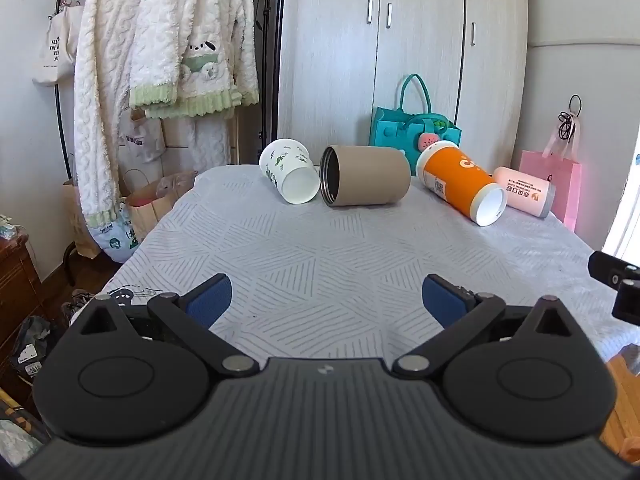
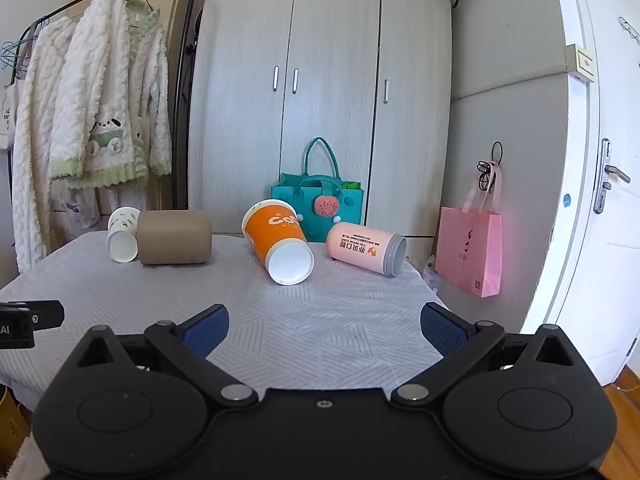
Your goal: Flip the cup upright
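Left wrist view: my left gripper [image 1: 326,300] and right gripper [image 2: 324,330] hover spread wide, holding nothing. Beyond, four cups lie tipped on the table [image 1: 280,256]; the orange cup [image 2: 278,240] looks nearest, so reaching comes next.

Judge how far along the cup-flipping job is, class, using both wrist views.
Done: nothing; the white leaf-print cup, tan tumbler, orange cup and pink tumbler all lie on their sides. In hand: nothing; the left gripper and right gripper are open and empty. Left: uprighting all four.
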Demonstrator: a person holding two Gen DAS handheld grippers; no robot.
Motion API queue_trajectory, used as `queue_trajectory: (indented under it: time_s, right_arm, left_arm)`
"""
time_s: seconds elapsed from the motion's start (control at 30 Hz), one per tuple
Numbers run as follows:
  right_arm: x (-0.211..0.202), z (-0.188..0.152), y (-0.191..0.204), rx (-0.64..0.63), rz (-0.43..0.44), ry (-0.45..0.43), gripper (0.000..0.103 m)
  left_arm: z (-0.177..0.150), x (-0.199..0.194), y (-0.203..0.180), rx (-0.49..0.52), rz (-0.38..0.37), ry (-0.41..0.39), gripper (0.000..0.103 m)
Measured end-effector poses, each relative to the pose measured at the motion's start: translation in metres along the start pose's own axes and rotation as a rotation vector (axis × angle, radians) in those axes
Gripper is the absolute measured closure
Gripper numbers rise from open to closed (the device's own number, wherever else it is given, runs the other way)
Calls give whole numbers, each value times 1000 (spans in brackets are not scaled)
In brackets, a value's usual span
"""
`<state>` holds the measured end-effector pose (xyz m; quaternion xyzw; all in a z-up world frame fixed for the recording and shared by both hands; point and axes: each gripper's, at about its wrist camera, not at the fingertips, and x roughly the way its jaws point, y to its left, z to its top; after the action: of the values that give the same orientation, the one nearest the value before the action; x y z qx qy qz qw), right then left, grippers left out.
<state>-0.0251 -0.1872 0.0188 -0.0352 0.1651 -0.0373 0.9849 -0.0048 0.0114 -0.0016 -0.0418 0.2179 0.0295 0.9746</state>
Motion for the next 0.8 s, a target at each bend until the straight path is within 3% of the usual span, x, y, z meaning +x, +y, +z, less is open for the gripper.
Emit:
queue_trajectory:
  time_s: [0.43,0.8]
  right_arm:
    - [5,-3,0,9,-13,1,0]
    - [3,-1,1,1,-16,-6,0]
  left_arm:
    - [-4,-2,-5,30,23,-13,0]
    - [-7,-9,-4,23,8,-84,0]
